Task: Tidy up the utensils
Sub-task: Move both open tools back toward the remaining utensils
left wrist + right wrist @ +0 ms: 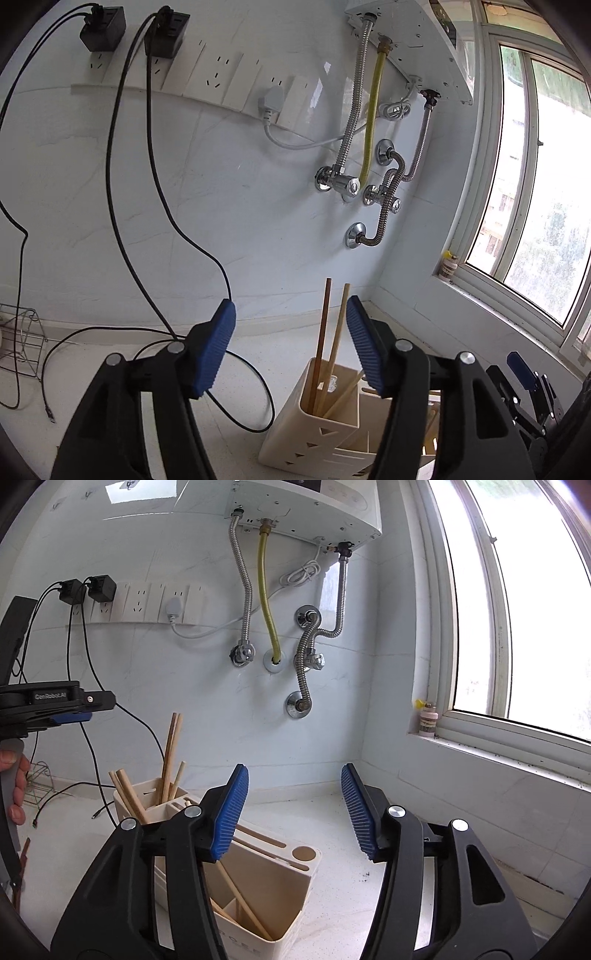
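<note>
At the far left a wire rack (22,343) sits on the white counter (92,387) beneath black cables (122,236) trailing from the wall sockets; the left gripper (291,345) comes next, its blue pads (214,350) spread apart and clasping nothing. Just below it stands the cream utensil holder (317,435) with wooden chopsticks (325,332) upright in its end compartment; further right the right gripper (295,812) hovers over that holder, fingers likewise apart and empty, the window (517,609) beyond.

Chopsticks (325,347) stick up from cream holder (314,432), blocking straight-down entry there; black cables (240,369) trail over the counter left of it. Counter (343,834) right of holder lies bare (toward window corner).
</note>
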### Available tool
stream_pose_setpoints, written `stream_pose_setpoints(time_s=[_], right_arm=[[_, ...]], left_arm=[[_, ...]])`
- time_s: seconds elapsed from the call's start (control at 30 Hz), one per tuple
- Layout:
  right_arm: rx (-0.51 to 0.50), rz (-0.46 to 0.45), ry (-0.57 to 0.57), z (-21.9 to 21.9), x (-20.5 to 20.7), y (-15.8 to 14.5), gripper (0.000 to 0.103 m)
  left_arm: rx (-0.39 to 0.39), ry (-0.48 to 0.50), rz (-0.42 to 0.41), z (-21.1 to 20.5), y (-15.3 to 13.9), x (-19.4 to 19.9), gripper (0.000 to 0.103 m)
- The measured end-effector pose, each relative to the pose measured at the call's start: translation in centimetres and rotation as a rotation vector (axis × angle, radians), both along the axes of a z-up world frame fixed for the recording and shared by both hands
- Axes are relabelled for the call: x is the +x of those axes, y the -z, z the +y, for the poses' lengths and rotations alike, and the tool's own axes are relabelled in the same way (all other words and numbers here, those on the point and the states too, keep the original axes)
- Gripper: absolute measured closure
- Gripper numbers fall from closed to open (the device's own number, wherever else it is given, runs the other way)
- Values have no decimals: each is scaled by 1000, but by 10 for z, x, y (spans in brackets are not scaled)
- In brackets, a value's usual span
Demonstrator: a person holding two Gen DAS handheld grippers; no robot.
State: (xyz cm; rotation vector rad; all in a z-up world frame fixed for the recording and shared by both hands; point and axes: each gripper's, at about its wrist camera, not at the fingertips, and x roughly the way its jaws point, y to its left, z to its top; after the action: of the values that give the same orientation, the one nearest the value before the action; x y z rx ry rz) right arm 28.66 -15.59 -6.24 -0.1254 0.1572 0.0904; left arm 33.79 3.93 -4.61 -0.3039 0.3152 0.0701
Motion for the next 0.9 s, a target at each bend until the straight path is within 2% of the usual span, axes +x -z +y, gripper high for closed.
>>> stream_pose_setpoints(time_s=[0.07,0.13,0.33,0.4,0.5,0.57,0.77,0.9], right_arm=[[23,3,18,-4,-2,-5,39],[63,5,27,-8,-5,-12,34],[88,-28,49,-3,-13,-27,25],[87,-45,48,2,-16,-32,19],[84,-57,23,12,-20,-39,15],[88,-70,14,19,-23,-46,9],[106,-84,-36,45,-33,-60,8],[90,-90,-94,71,-41,-64,8]], left_arm=[[16,0,-9,6,-12,-15,32],[45,-13,-27,11,-25,-31,20],[152,-63,-32,26,-49,-71,19],[163,-82,-25,33,-53,-82,19],[161,-116,-22,47,-57,-100,8],[158,-140,-31,56,-63,-115,5],[163,-216,12,85,-77,-158,5],[143,-272,54,106,-76,-188,5]])
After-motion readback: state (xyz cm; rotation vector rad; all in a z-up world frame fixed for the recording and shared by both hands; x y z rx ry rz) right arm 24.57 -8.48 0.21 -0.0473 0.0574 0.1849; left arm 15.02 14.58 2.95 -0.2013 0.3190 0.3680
